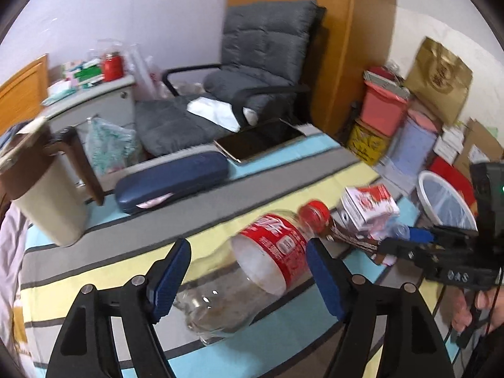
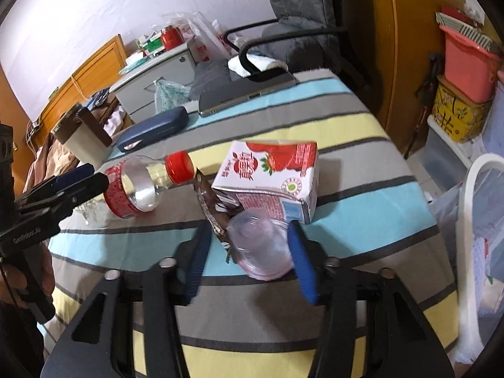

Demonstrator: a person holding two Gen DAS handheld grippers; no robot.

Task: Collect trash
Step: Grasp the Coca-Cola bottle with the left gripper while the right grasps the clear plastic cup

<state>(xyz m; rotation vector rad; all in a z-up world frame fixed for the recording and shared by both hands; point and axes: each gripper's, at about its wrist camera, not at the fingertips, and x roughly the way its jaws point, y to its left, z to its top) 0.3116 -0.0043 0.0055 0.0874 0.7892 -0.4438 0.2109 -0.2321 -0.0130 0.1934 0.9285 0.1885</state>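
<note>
Left wrist view: the left gripper stood spread, blue pads either side of the plastic bottle lying on the striped tablecloth, not touching it. The bottle looked empty, red cap on. Past its cap lay the milk carton. The table's right edge fell away beside a white-rimmed bin lined with a clear bag. A lidded mug, a glasses case and a tablet sat along the far side.

Right wrist view: the right gripper was spread around a clear plastic cup lying on its side; whether the pads touched it could not be told. A brown wrapper lay between cup and bottle. Striped cloth near the front edge was bare.
</note>
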